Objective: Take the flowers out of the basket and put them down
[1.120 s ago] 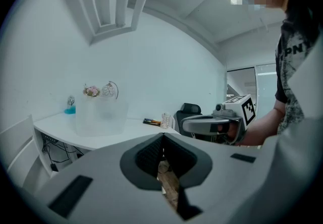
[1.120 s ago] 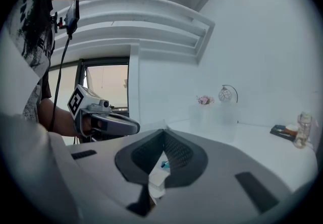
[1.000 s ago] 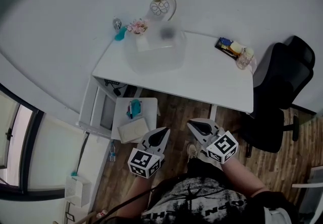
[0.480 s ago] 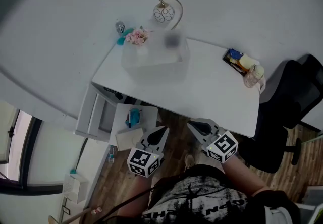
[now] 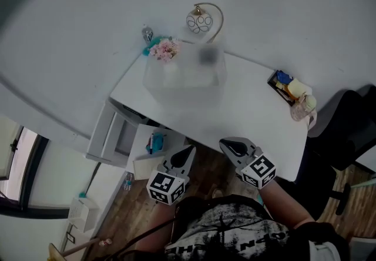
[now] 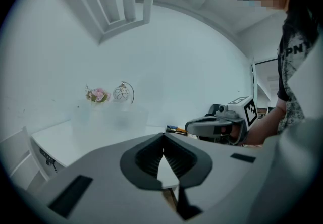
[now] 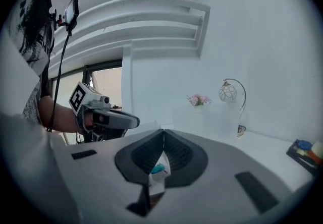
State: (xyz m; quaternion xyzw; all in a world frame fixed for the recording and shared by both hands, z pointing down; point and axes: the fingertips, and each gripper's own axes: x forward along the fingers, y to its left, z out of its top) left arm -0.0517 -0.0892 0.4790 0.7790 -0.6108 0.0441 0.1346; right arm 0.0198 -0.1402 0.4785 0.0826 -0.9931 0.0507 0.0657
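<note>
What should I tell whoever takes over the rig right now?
Left hand-held gripper: shut, empty, short of the table.
Right hand-held gripper: shut, empty, beside the left one.
Flowers: at the far left corner of the basket, apparently in it, untouched.
Done: nothing yet.
Left: reach the basket, lift the flowers out, put them down.
</note>
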